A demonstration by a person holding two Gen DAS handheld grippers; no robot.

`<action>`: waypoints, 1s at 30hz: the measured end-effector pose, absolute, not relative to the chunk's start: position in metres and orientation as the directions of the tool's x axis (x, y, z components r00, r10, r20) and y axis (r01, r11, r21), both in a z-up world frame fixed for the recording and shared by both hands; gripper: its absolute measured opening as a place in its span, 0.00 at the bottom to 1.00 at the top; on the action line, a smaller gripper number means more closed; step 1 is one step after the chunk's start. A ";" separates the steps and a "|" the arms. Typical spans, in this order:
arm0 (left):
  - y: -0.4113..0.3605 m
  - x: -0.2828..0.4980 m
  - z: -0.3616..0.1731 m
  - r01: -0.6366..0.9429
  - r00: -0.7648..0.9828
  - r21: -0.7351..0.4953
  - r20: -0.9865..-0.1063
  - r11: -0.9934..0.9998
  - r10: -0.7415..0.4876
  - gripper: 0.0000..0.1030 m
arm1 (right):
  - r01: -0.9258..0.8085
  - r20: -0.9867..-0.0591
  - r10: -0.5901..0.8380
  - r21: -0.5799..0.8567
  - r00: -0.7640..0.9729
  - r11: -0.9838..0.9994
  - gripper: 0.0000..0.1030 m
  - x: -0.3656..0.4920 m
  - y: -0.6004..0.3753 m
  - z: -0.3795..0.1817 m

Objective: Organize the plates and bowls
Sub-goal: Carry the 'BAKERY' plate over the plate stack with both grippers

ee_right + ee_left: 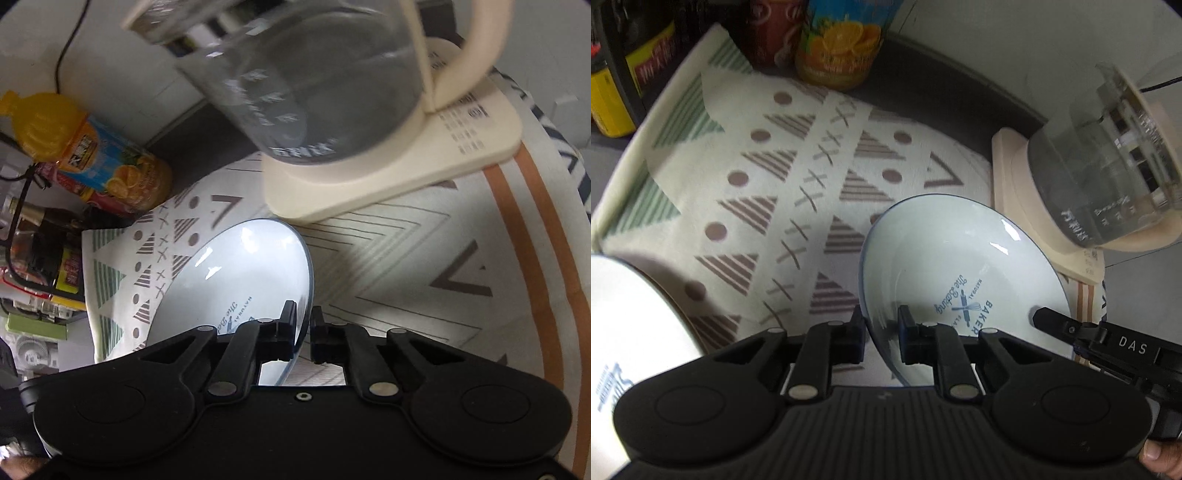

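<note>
A white plate [945, 254] with a blue rim and blue "The Baking / Baker" print is held between both grippers above the patterned cloth. My left gripper [882, 328] is shut on its left rim, one finger inside and one outside. My right gripper [303, 328] is shut on the plate's opposite rim [236, 280]; its fingertip also shows in the left wrist view [1052, 323]. A second white plate [624, 325] with blue print lies at the left edge of the left wrist view.
A glass kettle [1108, 177] on a cream base [424, 173] stands just behind the plate. An orange juice bottle [88, 151], a red can [772, 29] and dark bottles [44, 243] stand at the back of the cloth [757, 184].
</note>
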State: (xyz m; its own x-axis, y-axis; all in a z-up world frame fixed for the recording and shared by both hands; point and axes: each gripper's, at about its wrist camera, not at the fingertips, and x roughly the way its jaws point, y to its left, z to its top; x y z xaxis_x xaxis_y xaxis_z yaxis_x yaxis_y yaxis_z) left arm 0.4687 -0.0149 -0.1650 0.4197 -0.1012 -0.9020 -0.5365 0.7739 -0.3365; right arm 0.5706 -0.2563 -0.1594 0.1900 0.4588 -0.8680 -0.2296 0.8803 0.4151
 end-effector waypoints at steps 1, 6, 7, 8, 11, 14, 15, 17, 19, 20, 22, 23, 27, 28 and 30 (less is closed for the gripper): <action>-0.013 0.467 -0.163 -0.534 0.427 -0.341 -0.898 0.774 -0.102 0.15 | -0.239 -0.866 0.459 0.412 0.199 0.879 0.07 0.569 -0.253 -0.156; -0.002 0.453 -0.151 -0.503 0.456 -0.366 -0.882 0.783 -0.119 0.15 | -0.236 -0.855 0.458 0.406 0.243 0.883 0.07 0.556 -0.243 -0.139; 0.000 0.450 -0.149 -0.492 0.462 -0.369 -0.878 0.789 -0.122 0.15 | -0.238 -0.854 0.454 0.399 0.253 0.885 0.07 0.551 -0.241 -0.135; 0.001 0.447 -0.146 -0.483 0.470 -0.373 -0.874 0.792 -0.125 0.15 | -0.240 -0.854 0.449 0.393 0.263 0.888 0.07 0.546 -0.240 -0.132; 0.009 0.433 -0.140 -0.465 0.490 -0.390 -0.861 0.795 -0.136 0.15 | -0.223 -0.851 0.440 0.388 0.286 0.894 0.07 0.532 -0.236 -0.124; 0.017 0.416 -0.134 -0.451 0.501 -0.389 -0.855 0.803 -0.133 0.15 | -0.212 -0.850 0.431 0.381 0.302 0.900 0.07 0.516 -0.228 -0.118; 0.020 0.410 -0.133 -0.447 0.504 -0.388 -0.854 0.806 -0.132 0.15 | -0.211 -0.849 0.431 0.381 0.307 0.900 0.07 0.511 -0.224 -0.116; 0.028 0.399 -0.130 -0.446 0.508 -0.391 -0.851 0.806 -0.131 0.15 | -0.208 -0.843 0.433 0.384 0.318 0.900 0.07 0.500 -0.218 -0.113; 0.036 0.390 -0.127 -0.449 0.512 -0.391 -0.849 0.803 -0.127 0.15 | -0.204 -0.841 0.434 0.385 0.324 0.900 0.07 0.490 -0.211 -0.110; 0.040 0.384 -0.126 -0.451 0.515 -0.390 -0.848 0.802 -0.123 0.15 | -0.202 -0.842 0.432 0.384 0.324 0.901 0.07 0.485 -0.207 -0.110; 0.049 0.373 -0.124 -0.456 0.517 -0.387 -0.849 0.801 -0.115 0.15 | -0.207 -0.843 0.431 0.381 0.323 0.901 0.07 0.475 -0.198 -0.109; 0.053 0.368 -0.124 -0.461 0.516 -0.384 -0.850 0.800 -0.110 0.15 | -0.210 -0.843 0.433 0.382 0.320 0.900 0.07 0.470 -0.194 -0.109; 0.067 0.347 -0.124 -0.477 0.506 -0.369 -0.857 0.798 -0.094 0.15 | -0.236 -0.842 0.442 0.383 0.310 0.893 0.08 0.449 -0.174 -0.110; 0.070 0.343 -0.123 -0.481 0.503 -0.362 -0.860 0.799 -0.088 0.15 | -0.241 -0.842 0.444 0.382 0.307 0.892 0.08 0.444 -0.170 -0.110; 0.073 0.334 -0.122 -0.483 0.503 -0.351 -0.861 0.802 -0.075 0.15 | -0.251 -0.842 0.446 0.381 0.304 0.890 0.08 0.435 -0.163 -0.111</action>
